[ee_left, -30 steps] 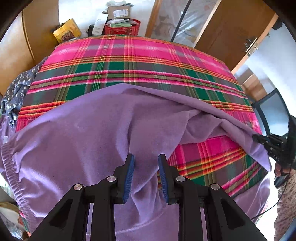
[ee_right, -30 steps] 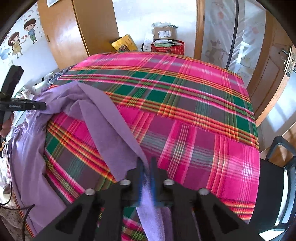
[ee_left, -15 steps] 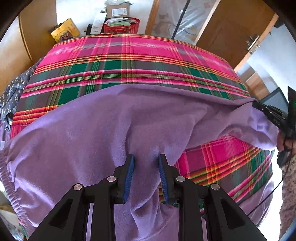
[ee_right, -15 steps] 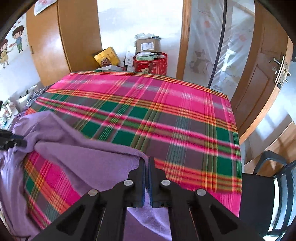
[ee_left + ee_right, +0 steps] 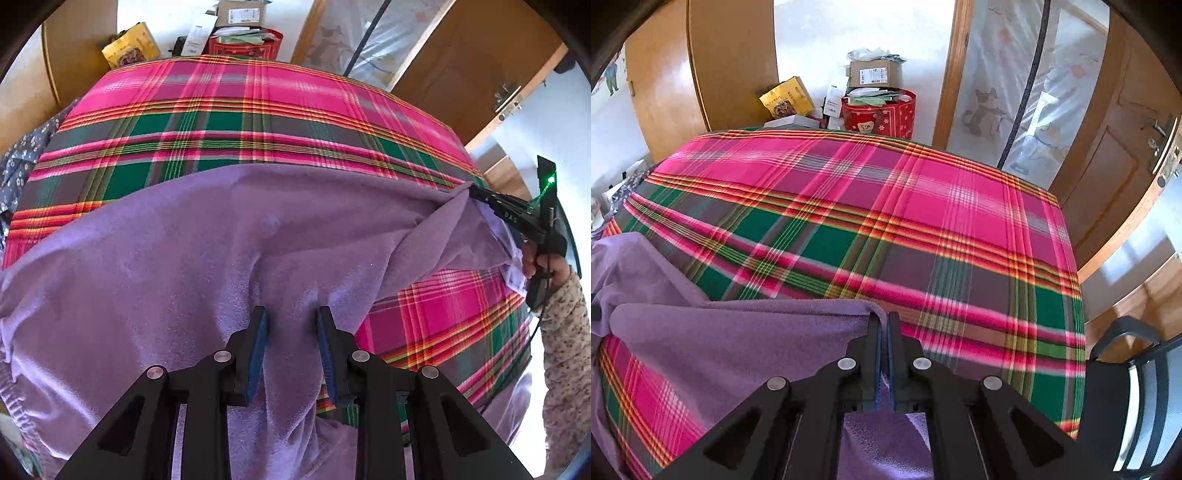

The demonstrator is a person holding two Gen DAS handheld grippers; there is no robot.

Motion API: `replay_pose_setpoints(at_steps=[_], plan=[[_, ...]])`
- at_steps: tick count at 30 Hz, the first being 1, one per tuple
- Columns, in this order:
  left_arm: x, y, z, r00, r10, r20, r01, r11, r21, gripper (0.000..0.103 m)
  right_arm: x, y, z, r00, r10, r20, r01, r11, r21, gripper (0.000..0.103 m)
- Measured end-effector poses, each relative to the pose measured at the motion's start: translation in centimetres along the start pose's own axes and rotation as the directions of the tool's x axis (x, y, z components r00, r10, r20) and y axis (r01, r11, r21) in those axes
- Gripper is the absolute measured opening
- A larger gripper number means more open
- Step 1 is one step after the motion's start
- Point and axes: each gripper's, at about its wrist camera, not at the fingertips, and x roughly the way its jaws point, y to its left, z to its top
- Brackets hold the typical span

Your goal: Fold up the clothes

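A large purple fleece garment (image 5: 184, 251) lies over the near half of a bed with a pink and green plaid cover (image 5: 240, 110). My left gripper (image 5: 291, 314) is open, its jaws apart over a raised ridge of the purple cloth. My right gripper (image 5: 884, 319) is shut on the garment's edge (image 5: 775, 332) and holds it stretched above the plaid cover (image 5: 886, 221). The right gripper also shows in the left wrist view (image 5: 476, 192) at the far right, pinching the cloth's corner.
A red tin (image 5: 879, 114), a cardboard box (image 5: 873, 74) and a yellow bag (image 5: 788, 98) stand on the floor beyond the bed. A black chair (image 5: 1137, 369) is at the right. A floral cloth (image 5: 22, 158) hangs at the bed's left edge. Wooden doors stand behind.
My right gripper has carried the purple edge up and away across the bed, spreading the garment wider. My left gripper has stayed open over the cloth.
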Motion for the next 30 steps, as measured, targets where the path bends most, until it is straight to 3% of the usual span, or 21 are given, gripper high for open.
replay_pose_setpoints(at_steps=[5, 7, 8, 10, 13, 17, 27, 29, 30], plan=[[-0.4, -0.2, -0.3, 1.000, 0.008, 0.006, -0.008, 1.000, 0.003, 0.028, -1.5, 0.0, -0.8, 1.000, 0.000, 0.026, 0.000, 1.000, -0.007, 0.007], [-0.7, -0.3, -0.4, 1.000, 0.010, 0.014, -0.010, 1.000, 0.004, 0.028, -2.6, -0.1, -1.3, 0.999, -0.002, 0.052, 0.002, 1.000, -0.007, 0.023], [-1.0, -0.1, -0.5, 1.000, 0.015, 0.019, -0.015, 1.000, 0.001, 0.028, -3.2, -0.2, -1.6, 0.998, -0.003, 0.065, 0.003, 1.000, -0.008, 0.025], [-1.2, -0.3, -0.6, 0.999, 0.021, 0.029, -0.021, 1.000, -0.001, 0.028, -4.6, 0.1, -2.3, 0.995, 0.039, 0.087, -0.037, 0.999, -0.030, 0.028], [-1.7, -0.6, -1.1, 0.999, 0.024, 0.031, -0.024, 1.000, -0.002, 0.028, -6.8, 2.5, -4.0, 0.988, 0.119, 0.098, -0.103, 0.983, -0.155, 0.034], [-2.1, -0.9, -1.6, 0.999, 0.022, 0.040, -0.022, 1.000, -0.005, 0.028, -7.5, 7.0, -6.4, 0.983, 0.163, 0.082, -0.124, 0.926, -0.356, 0.034], [-3.3, -1.1, -3.4, 0.998, 0.042, 0.042, -0.042, 0.999, 0.001, 0.028, -4.6, 10.0, -7.2, 0.986, 0.164, -0.020, -0.157, 0.896, -0.415, 0.034], [-3.3, -1.2, -3.6, 0.998, 0.040, 0.038, -0.040, 0.999, 0.000, 0.028, -4.3, 10.0, -7.1, 0.983, 0.178, -0.030, -0.175, 0.899, -0.401, 0.026], [-3.3, -1.2, -3.8, 0.998, 0.041, 0.039, -0.041, 0.999, 0.001, 0.028, -4.2, 9.9, -7.1, 0.983, 0.182, -0.032, -0.180, 0.903, -0.391, 0.015]])
